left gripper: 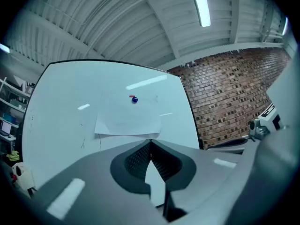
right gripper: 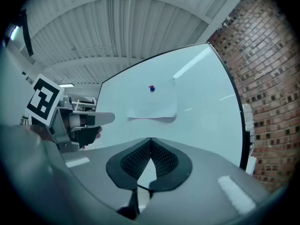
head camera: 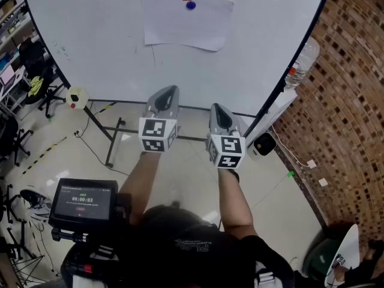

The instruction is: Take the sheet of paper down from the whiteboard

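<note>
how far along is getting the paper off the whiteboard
Done: nothing yet. The sheet of paper hangs on the whiteboard, pinned by a blue magnet. In hand: nothing. The left gripper and right gripper are both shut and empty, below the sheet and short of the board. Left: reach up, free the sheet from the magnet and take it down.

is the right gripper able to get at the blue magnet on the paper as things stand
Probably yes: nothing stands between the right gripper and the blue magnet on the sheet of paper. Its jaws are shut and it is apart from the whiteboard, so it must approach.
</note>
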Motion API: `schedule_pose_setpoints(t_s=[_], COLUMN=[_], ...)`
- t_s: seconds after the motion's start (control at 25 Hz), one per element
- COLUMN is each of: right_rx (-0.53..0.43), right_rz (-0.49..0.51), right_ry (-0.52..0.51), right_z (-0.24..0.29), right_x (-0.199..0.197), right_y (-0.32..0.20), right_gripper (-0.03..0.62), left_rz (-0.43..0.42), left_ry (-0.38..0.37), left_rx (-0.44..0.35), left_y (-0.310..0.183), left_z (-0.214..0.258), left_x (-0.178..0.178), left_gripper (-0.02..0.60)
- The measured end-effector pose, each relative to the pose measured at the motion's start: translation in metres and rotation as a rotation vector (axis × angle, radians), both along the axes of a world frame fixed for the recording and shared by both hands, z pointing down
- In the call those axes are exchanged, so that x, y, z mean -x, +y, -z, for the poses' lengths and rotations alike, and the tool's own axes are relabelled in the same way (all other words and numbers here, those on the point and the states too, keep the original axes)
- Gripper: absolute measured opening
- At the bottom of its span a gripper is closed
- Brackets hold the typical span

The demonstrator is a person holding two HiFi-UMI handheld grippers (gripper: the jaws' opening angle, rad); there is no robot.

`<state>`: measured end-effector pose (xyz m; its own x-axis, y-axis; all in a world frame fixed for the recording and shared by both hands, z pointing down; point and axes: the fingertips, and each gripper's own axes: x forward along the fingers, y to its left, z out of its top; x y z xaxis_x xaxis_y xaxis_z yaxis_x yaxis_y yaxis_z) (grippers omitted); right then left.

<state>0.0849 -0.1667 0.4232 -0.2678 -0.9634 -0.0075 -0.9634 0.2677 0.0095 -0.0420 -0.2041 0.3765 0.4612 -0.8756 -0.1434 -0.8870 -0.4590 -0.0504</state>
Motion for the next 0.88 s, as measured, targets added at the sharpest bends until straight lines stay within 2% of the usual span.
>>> schedule_pose_setpoints(t_s=[0.12,0.44,0.6,0.72,0.88], right_rx=[-0.014,-0.058,-0.071,-0.11,-0.154], right_rz=[0.0,-0.028,-0.047,-0.067,-0.042], right_ry=[-0.001,-0.005,-0.009,-0.048,-0.153], right_z=[0.012,0.039,0.049,0.063,0.082], right_x=[0.003,0.006,0.005,-0.004,-0.02], right_y=[-0.015,-0.091,-0.112,-0.121,-0.127], right_gripper=[0.014,0.012,0.014,0.014,0.017], left_rz=[0.002,-0.014,-0.038,-0.059,-0.038], left_ry=[-0.018,-0.101,-0.131,-0.166,-0.233], left_rx=[-0.038,-0.155,-0.174,-0.177,-0.241], left_y=[-0.016,-0.093,-0.118,-0.134,-0.144], left_z=[0.013,0.068,0.083,0.095,0.12], left_x=[0.0,0.0,-0.007,-0.014,-0.02], left_gripper=[0.002,0.002,0.003,0.035,0.086])
